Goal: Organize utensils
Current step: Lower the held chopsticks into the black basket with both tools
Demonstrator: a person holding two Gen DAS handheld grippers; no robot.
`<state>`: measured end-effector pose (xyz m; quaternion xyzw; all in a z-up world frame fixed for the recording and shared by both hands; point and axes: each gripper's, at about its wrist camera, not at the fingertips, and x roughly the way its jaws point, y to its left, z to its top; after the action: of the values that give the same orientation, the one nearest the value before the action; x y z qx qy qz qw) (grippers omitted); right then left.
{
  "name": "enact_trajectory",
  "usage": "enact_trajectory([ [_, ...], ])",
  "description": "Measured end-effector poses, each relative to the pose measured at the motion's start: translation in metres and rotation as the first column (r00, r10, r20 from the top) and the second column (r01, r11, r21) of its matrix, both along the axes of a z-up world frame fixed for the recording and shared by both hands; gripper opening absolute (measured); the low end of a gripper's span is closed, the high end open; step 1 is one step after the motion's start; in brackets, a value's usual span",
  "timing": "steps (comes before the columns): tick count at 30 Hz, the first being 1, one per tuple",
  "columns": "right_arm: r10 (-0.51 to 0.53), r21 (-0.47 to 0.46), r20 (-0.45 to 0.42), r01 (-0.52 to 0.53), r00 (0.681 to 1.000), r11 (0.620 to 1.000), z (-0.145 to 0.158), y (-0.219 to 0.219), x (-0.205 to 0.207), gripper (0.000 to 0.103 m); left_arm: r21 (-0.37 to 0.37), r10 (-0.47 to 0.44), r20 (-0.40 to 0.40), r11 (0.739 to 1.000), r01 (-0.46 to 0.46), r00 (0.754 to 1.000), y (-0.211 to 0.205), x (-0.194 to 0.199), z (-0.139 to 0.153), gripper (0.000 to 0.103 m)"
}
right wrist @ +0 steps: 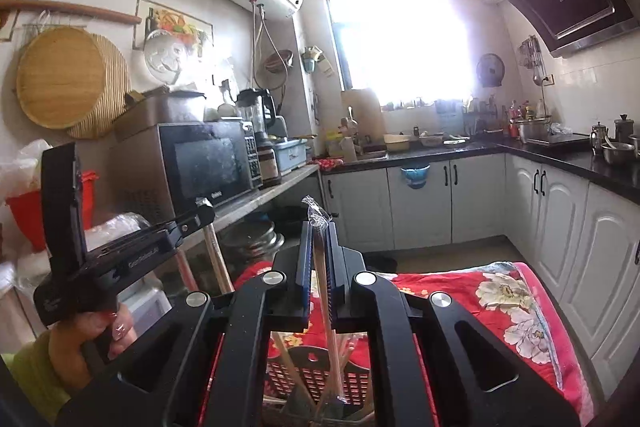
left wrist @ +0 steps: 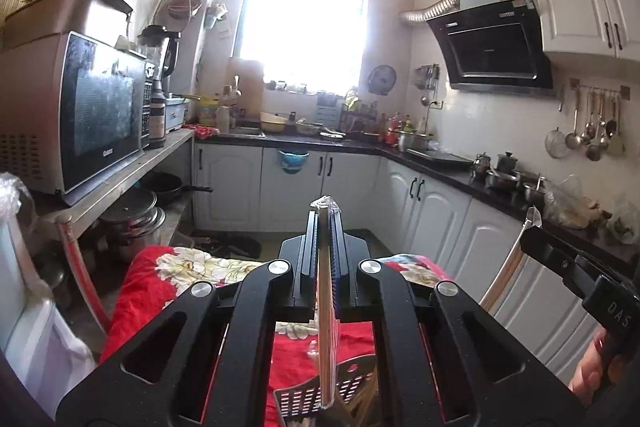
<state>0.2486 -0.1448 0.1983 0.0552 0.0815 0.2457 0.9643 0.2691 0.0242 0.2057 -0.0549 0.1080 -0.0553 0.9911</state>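
The left tool (left wrist: pixel 325 217) is clamped on a wrapped pack of chopsticks (left wrist: pixel 326 327), and the right tool (right wrist: pixel 319 231) grips another wrapped pack (right wrist: pixel 326 291). Both packs hang above a slotted basket (right wrist: pixel 316 367) on the red floral cloth (right wrist: pixel 480 291). Beyond stands the dark counter (left wrist: pixel 436 159).

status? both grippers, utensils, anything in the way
Left gripper shut on wrapped chopsticks. Right gripper shut on another wrapped pair. Both lifted above the slotted basket. Nothing in the way.
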Motion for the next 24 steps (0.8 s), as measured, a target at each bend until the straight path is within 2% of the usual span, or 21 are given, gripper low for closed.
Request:
enact_trajectory([
  [11,-0.003,-0.031,-0.05,0.001,0.999,1.0,-0.05,0.015,0.027,0.006,-0.018,0.027,-0.036,0.999,-0.028,0.999,-0.004,0.01,-0.049,0.003],
  [24,0.013,-0.033,-0.114,-0.017,0.993,0.999,-0.096,0.024,0.039,0.007,0.004,0.004,-0.101,1.0,-0.004,0.995,-0.011,0.018,-0.083,0.003],
])
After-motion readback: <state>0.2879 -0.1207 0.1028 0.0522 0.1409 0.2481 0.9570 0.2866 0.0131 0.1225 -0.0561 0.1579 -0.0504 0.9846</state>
